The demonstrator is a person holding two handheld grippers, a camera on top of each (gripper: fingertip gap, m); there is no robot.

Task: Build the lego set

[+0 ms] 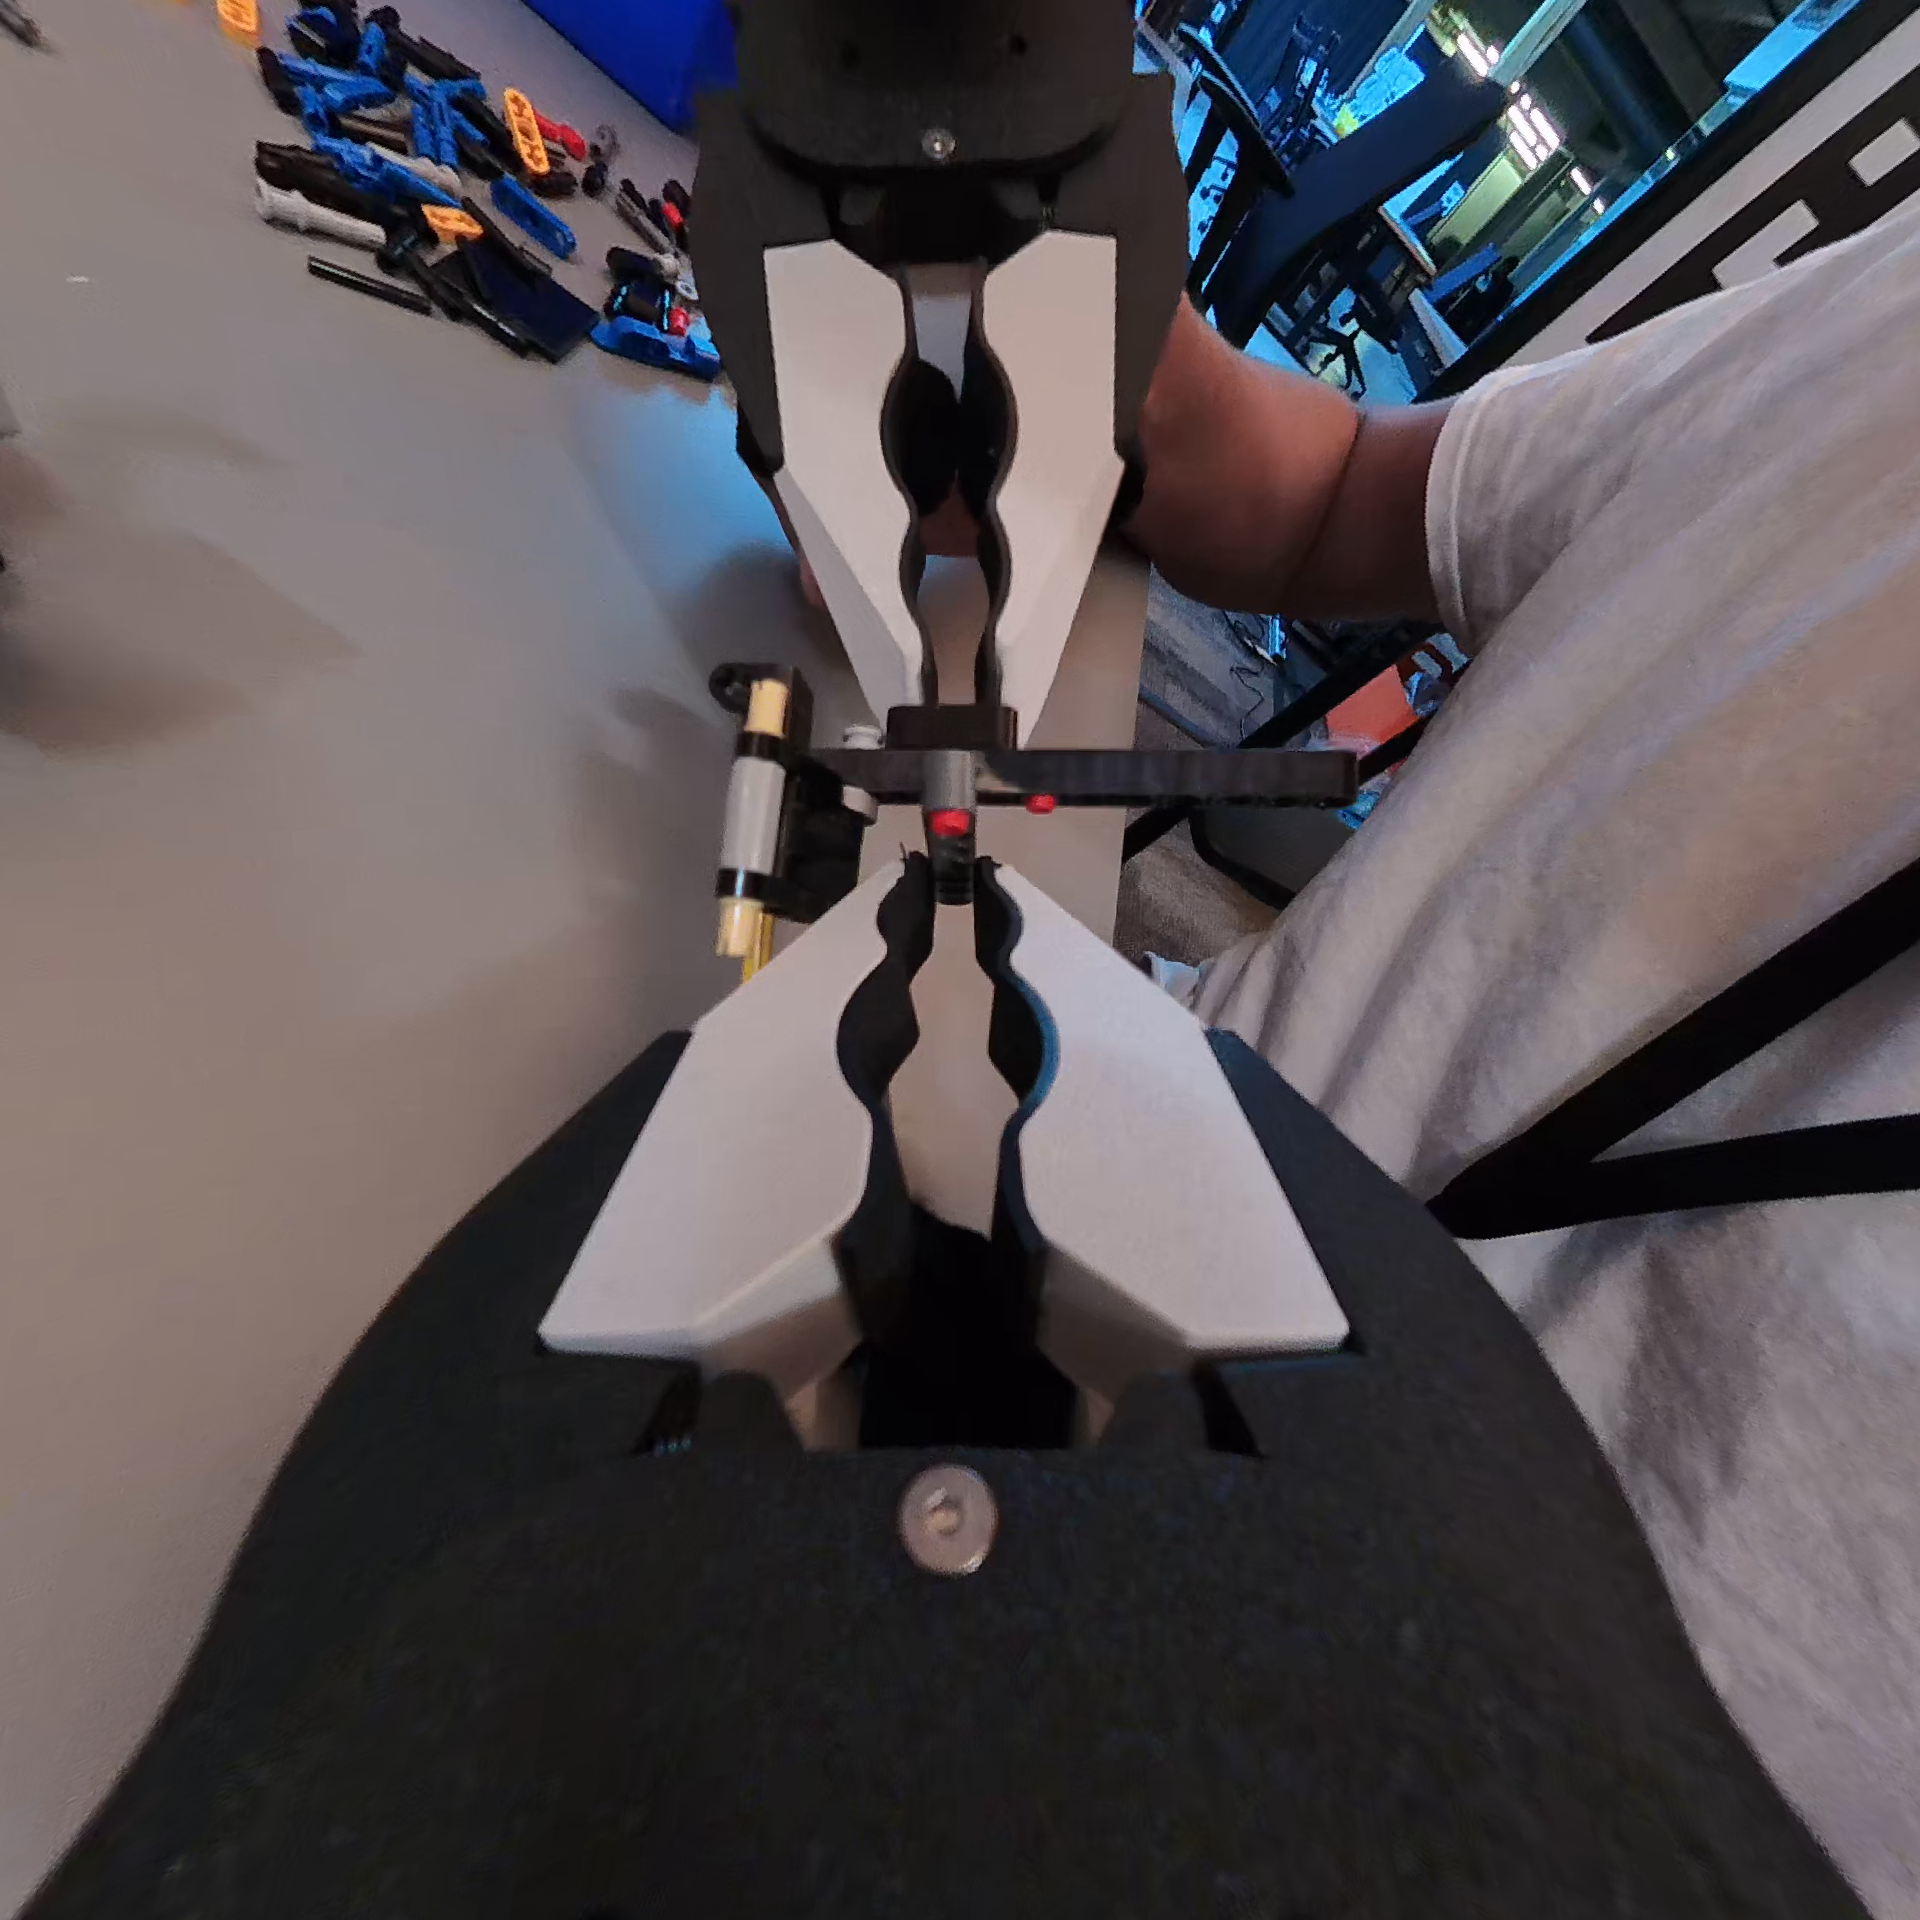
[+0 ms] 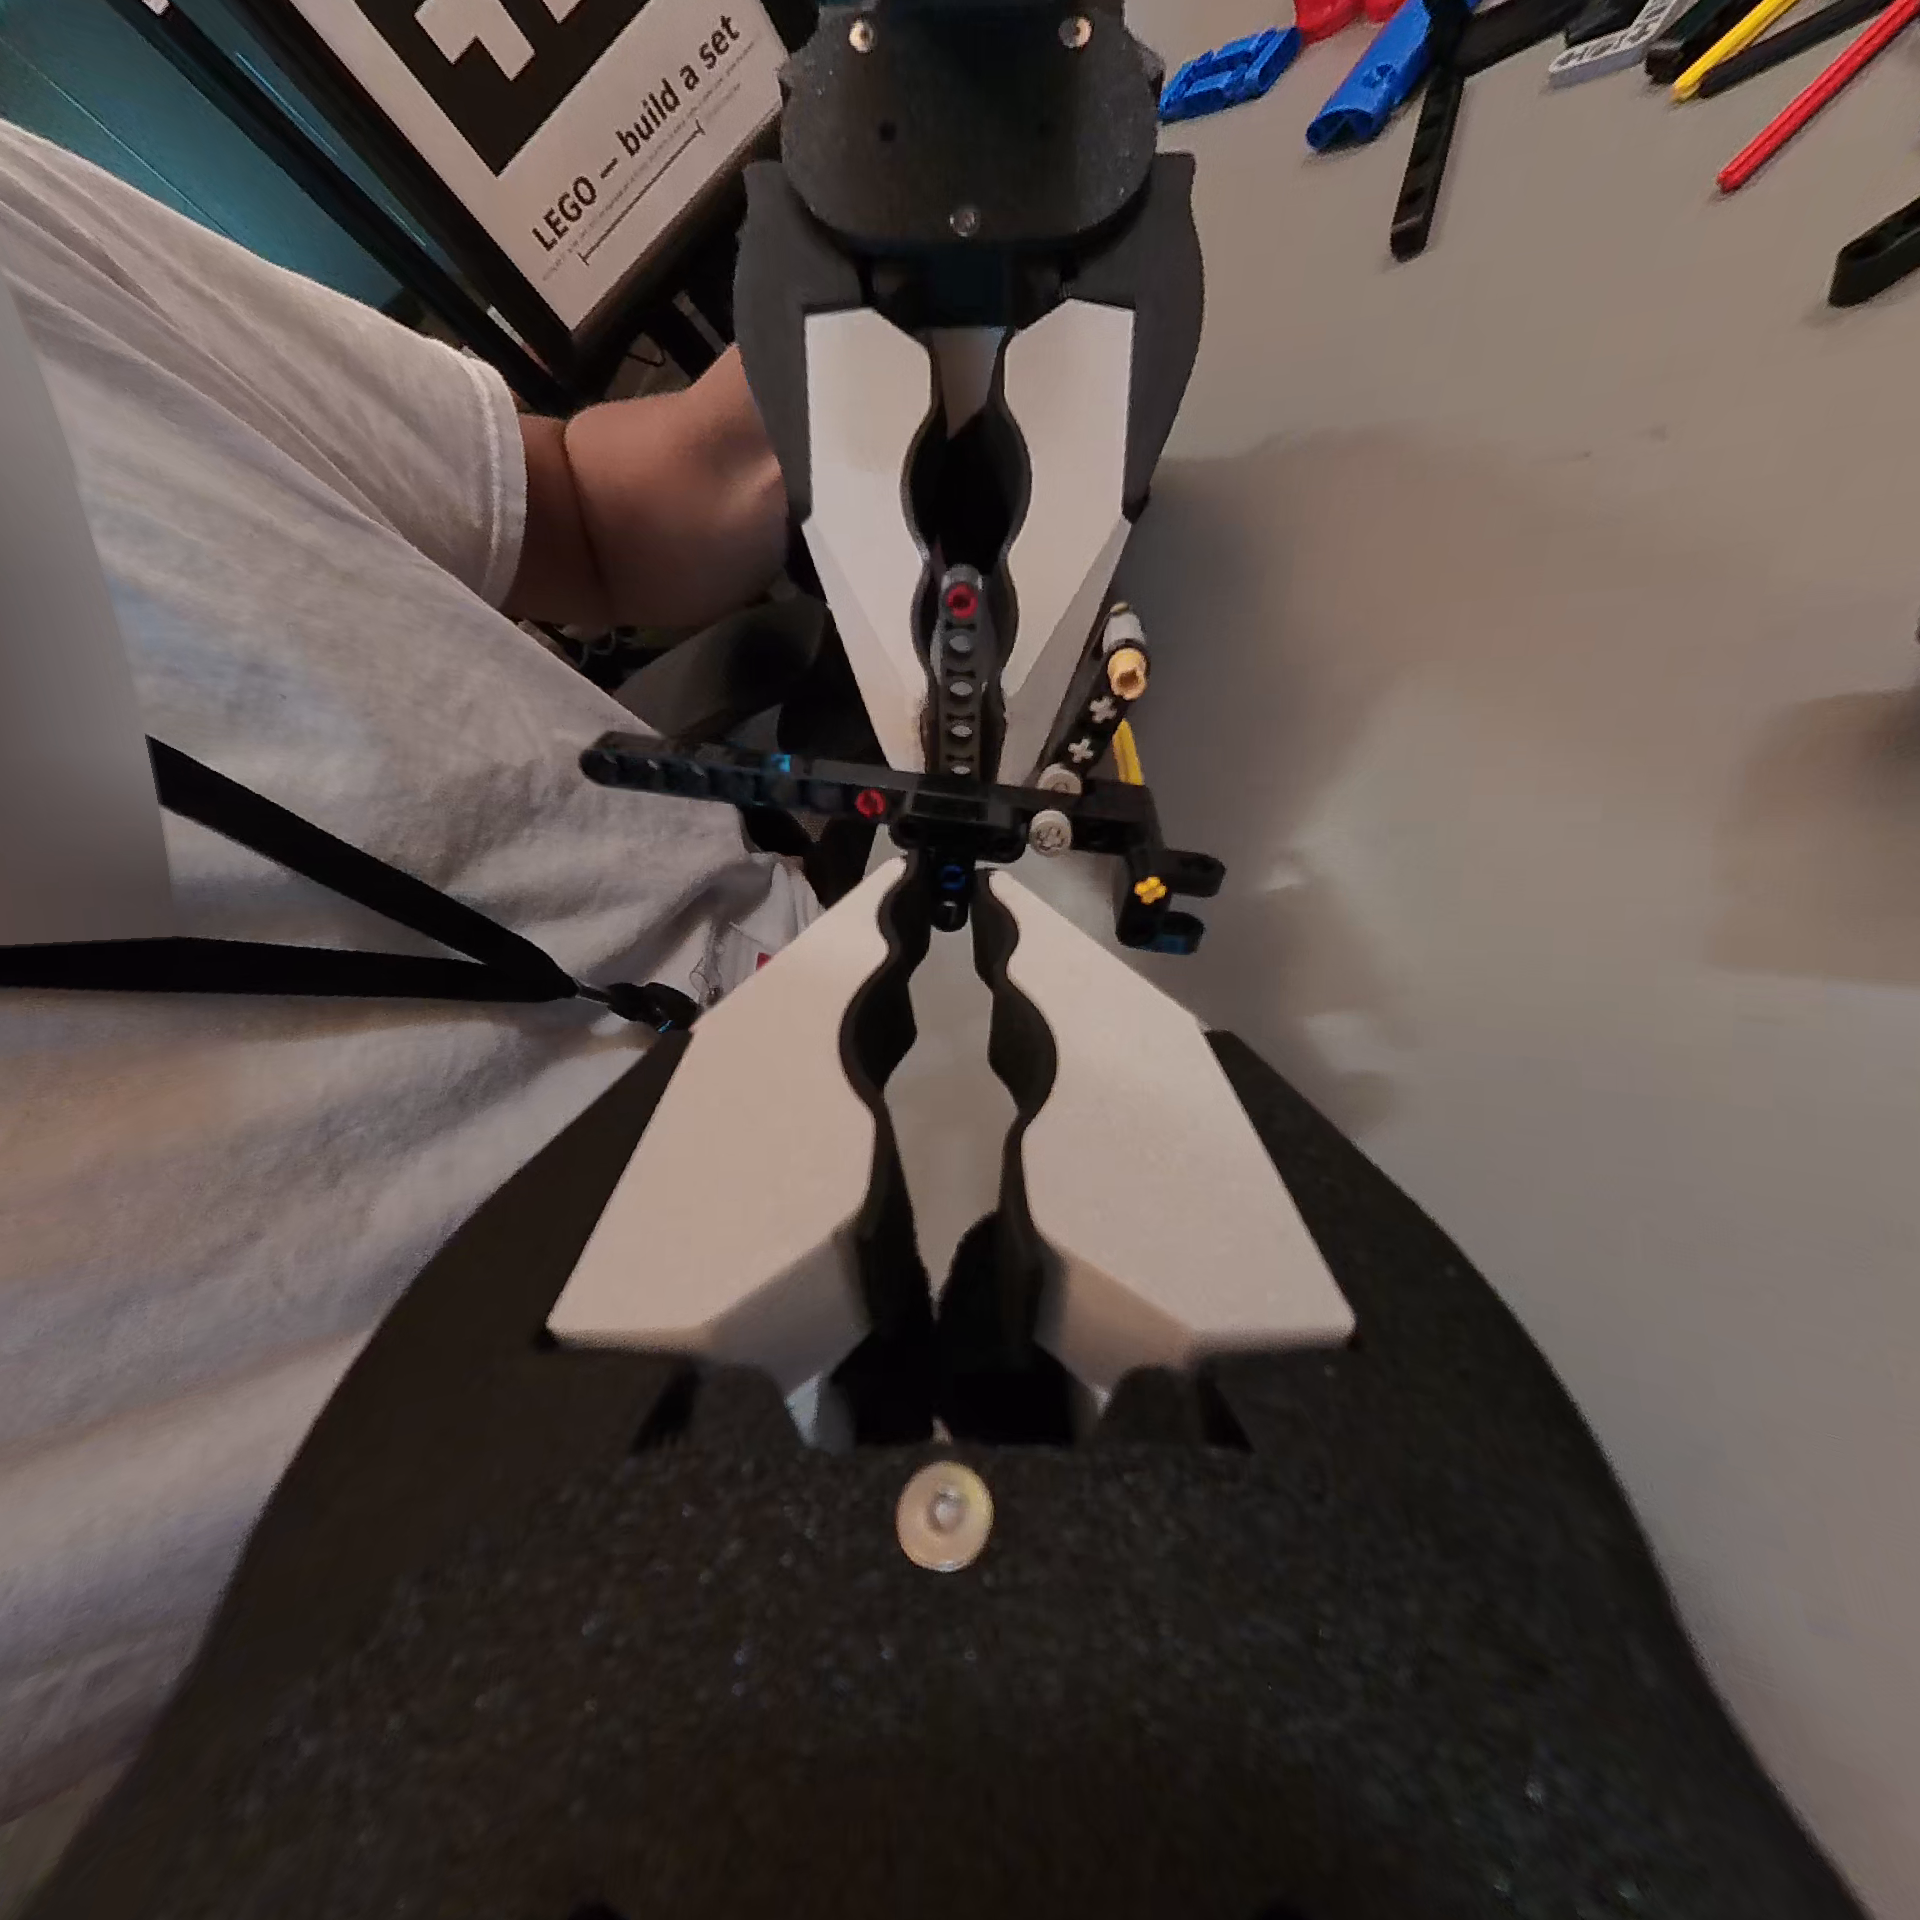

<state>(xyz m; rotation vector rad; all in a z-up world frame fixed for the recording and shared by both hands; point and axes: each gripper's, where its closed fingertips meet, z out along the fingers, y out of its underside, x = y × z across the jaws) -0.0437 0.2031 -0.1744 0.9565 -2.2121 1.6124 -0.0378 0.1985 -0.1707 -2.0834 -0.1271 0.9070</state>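
A partly built Lego assembly hangs between my two grippers, which face each other tip to tip above the grey table [image 1: 312, 935]. It has a long black beam [image 1: 1101, 774] with red pins and a grey and cream cylinder [image 1: 753, 821] at one end. My left gripper [image 1: 951, 883] is shut on a short black beam with holes [image 2: 961, 691] that meets the long beam at a right angle. My right gripper [image 2: 948, 883] is shut on a black block [image 2: 951, 816] at the middle of the long beam [image 2: 707, 777]. A yellow-pinned black connector [image 2: 1158, 894] hangs at its right.
A pile of loose blue, black and orange Lego pieces [image 1: 416, 177] lies on the far table. More blue pieces [image 2: 1351, 94], black beams [image 2: 1423, 156] and a red axle [image 2: 1818, 94] lie at the right wrist view's top right. The person's white shirt [image 1: 1610, 727] and a black-and-white marker board [image 2: 582, 114] are close. Both grippers' tips are close together, under 4 cm apart.
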